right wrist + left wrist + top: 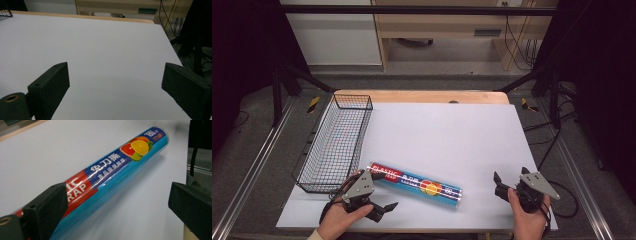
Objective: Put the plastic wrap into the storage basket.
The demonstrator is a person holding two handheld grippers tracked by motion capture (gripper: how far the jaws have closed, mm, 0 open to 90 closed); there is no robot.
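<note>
A blue and red roll of plastic wrap point(414, 184) with citrus pictures lies on the white table sheet point(447, 130), near the front left. In the left gripper view the roll point(112, 167) runs away from the camera, its near end against the inner side of the left-hand jaw. My left gripper point(379, 192) is open around that near end, low over the sheet, with a wide gap to the other jaw. My right gripper point(511, 175) is held open at the front right, apart from the roll. Between its jaws lies bare sheet, seen past the right gripper point(115, 75).
A black wire basket point(334, 142) stands along the sheet's left edge, just behind my left hand; its corner point(5, 12) also appears in the right gripper view. The wooden table edge point(422, 96) runs at the back. Cables point(562, 195) trail past the right side.
</note>
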